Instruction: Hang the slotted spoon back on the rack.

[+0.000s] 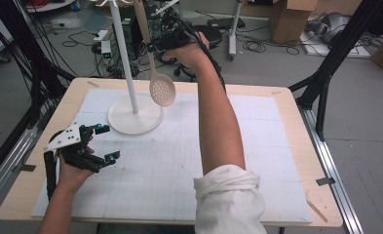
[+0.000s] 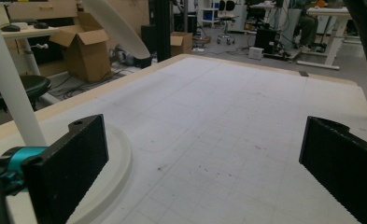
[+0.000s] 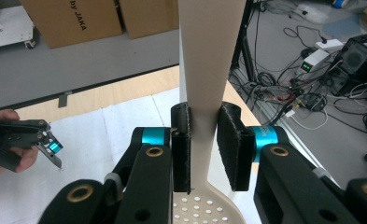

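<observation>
high view: right claw point(image 1: 152, 47) clamps the slotted spoon point(image 1: 162, 89) handle by the stand point(image 1: 135, 114) at 12 o'clock; next, hook it on. left claw point(image 1: 104, 142) gapes empty.

Cream slotted spoon point(image 1: 161, 89) hangs bowl-down, clamped by its handle.

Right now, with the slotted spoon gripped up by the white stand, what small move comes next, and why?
Probably lift the slotted spoon toward the top of the white stand to hang it: the right gripper clamps its handle, bowl hanging down beside the pole.
</observation>
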### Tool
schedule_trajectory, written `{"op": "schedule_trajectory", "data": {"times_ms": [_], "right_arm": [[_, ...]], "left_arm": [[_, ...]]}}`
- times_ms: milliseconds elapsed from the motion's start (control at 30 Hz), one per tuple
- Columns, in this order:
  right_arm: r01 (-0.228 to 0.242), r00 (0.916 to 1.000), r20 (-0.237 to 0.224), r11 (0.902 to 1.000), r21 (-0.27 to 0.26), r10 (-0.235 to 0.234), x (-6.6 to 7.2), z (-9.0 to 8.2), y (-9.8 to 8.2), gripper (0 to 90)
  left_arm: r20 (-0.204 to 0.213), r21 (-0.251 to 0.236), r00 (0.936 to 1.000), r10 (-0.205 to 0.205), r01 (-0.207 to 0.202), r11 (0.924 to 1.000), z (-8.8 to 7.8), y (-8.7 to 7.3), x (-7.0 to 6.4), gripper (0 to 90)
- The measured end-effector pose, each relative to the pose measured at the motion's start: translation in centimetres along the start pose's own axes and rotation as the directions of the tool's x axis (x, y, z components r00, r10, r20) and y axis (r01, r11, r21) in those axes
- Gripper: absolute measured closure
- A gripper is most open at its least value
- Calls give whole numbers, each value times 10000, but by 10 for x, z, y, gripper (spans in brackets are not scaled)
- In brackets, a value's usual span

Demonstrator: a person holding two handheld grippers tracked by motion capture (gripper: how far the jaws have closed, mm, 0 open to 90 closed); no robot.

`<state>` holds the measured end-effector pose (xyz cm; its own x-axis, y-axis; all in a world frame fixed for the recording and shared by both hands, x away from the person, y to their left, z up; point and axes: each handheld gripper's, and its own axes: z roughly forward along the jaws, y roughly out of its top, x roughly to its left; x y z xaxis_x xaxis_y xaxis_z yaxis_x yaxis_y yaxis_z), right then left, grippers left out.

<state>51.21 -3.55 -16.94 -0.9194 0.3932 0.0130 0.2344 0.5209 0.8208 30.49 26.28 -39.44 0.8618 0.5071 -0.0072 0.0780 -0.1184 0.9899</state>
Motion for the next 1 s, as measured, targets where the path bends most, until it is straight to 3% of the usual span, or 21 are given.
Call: {"op": "schedule_trajectory", "data": {"times_ms": [767,833,933,1000], "right_arm": [[294,9990,-353,9988,399,-280,9,25,12,760],[117,9994,-326,9990,436,-102,8,27,13,753],[-63,10000,-57,9991,408,66,7,29,9,617],[-181,9998,-91,9995,246,183,7,25,6,596]], "left_arm": [[-26,-50,10000,-19,19,10000,-2,1,1,18],[-27,-82,10000,-32,32,10000,-2,1,1,18],[-13,-68,10000,-29,29,10000,-2,0,1,18],[-2,-52,10000,-19,19,10000,-2,0,1,18]]}}
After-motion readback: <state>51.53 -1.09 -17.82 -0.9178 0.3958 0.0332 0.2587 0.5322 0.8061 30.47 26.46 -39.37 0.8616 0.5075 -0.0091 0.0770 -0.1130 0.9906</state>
